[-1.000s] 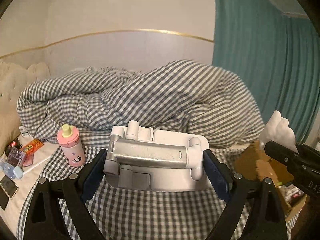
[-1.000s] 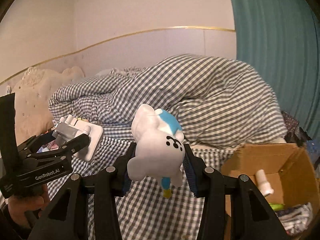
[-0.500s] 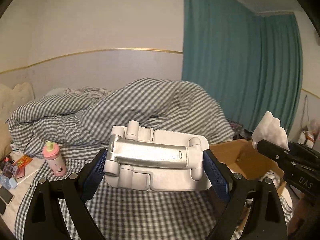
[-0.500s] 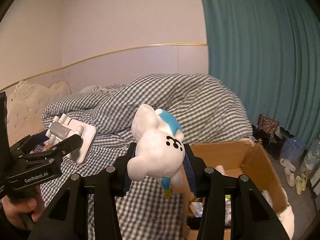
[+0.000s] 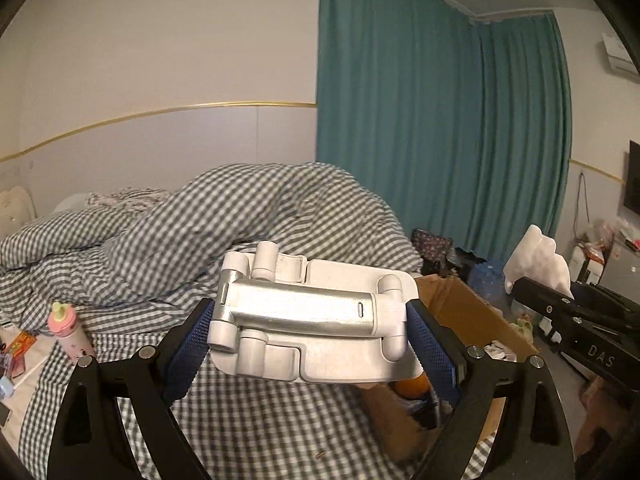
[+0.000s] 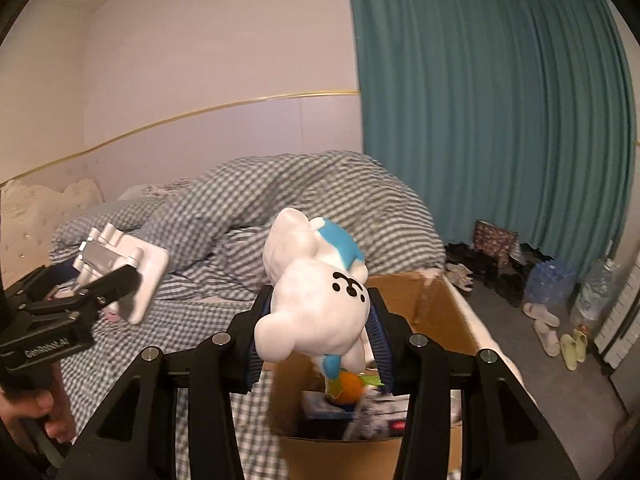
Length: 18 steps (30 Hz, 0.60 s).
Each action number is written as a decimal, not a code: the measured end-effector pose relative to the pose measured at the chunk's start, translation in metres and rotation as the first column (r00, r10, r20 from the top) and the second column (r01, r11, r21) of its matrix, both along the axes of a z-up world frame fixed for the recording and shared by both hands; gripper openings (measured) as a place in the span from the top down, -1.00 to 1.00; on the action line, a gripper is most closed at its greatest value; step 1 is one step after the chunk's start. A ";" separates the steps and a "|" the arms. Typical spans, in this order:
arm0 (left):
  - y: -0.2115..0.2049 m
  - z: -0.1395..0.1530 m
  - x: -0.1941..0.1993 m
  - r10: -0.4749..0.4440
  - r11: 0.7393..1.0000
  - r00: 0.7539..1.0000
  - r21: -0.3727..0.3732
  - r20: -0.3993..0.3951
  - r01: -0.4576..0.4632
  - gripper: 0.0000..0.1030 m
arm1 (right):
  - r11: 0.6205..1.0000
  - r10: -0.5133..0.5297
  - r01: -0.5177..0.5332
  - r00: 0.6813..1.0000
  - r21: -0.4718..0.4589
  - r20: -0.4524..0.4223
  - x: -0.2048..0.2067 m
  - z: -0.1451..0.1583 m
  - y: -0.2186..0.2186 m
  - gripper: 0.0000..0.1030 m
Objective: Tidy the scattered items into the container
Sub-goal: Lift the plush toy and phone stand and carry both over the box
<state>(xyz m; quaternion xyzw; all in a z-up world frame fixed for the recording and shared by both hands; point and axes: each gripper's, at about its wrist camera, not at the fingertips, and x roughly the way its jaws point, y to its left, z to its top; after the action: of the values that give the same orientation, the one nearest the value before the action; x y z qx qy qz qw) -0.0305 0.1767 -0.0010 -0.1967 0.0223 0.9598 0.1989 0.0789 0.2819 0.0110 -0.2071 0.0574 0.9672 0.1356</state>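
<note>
jaws clamp phone stand (image 5: 312,320), plush toy (image 6: 316,304) (cardboard box (image 6: 448,312) below); duvet (image 5: 240,216) behind.

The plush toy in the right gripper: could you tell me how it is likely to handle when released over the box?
The plush toy looks soft and probably light; it bulges around the right gripper. It would likely land harmlessly in the cardboard box without rolling.

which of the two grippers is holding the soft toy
The right gripper: its pads clamp the white plush toy with the blue patch. The left gripper instead grips a hard white and silver folding stand.
</note>
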 end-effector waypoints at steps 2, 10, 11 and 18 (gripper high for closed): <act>0.012 0.000 -0.001 -0.019 1.000 1.000 0.005 0.008 0.019 -0.82 | 1.000 -0.024 0.024 1.000 0.000 0.013 0.004 -0.004 0.013 0.14; 0.057 -0.010 -0.010 -0.078 0.997 0.997 -0.017 0.030 0.078 -0.82 | 0.994 -0.099 0.102 0.991 -0.026 0.094 0.000 -0.035 0.061 0.14; 0.062 -0.011 -0.011 -0.081 0.996 0.996 -0.020 0.032 0.082 -0.82 | 0.994 -0.102 0.105 0.989 -0.026 0.110 -0.005 -0.039 0.064 0.14; 0.081 -0.022 -0.030 -0.093 0.995 0.994 -0.030 0.066 0.095 -0.82 | 0.994 -0.079 0.094 0.969 -0.054 0.233 -0.031 -0.079 0.087 0.14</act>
<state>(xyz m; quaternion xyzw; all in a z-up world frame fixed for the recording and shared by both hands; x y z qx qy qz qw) -0.0600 0.2580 -0.0228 -0.2294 0.0411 0.9421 0.2411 0.0479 0.3688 -0.0679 -0.3193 0.0814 0.9275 0.1765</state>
